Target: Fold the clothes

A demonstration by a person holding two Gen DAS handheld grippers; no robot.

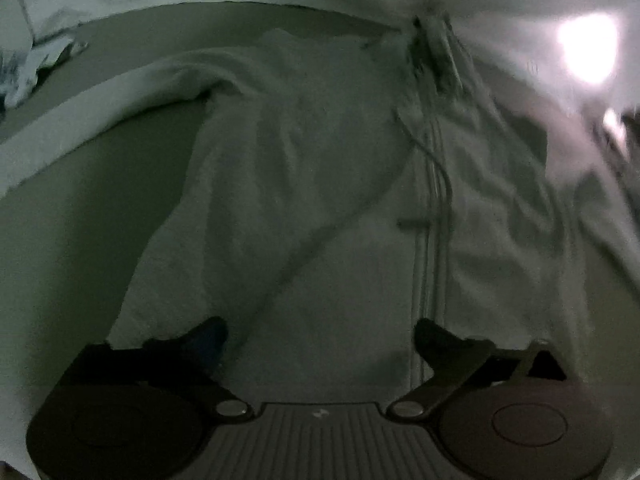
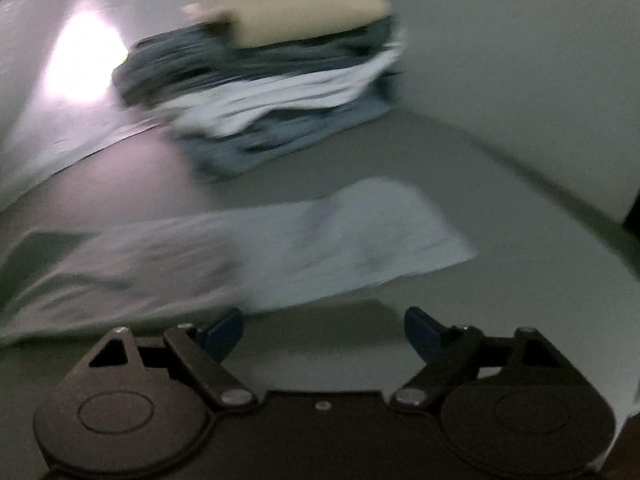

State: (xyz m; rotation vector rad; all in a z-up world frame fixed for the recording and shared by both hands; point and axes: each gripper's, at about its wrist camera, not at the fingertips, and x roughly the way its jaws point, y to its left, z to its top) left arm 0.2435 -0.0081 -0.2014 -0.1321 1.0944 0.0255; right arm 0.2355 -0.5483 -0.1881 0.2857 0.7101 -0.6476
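Both grippers, left [image 1: 320,332] and right [image 2: 324,326], gape wide, empty.

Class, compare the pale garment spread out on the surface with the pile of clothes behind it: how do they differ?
The pale garment lies flat and spread out as a single piece; the pile of clothes is folded and stacked in layers. The garment is one light colour; the pile mixes beige, dark blue and white. The garment lies nearer the right hand-held gripper; the pile sits beyond. Both rest on the same surface.

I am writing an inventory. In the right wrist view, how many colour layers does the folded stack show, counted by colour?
Folded stack, blurred, so bands only:
Beige: 1
Dark blue-grey: 1
White: 1
Lighter blue: 1
Total: 4
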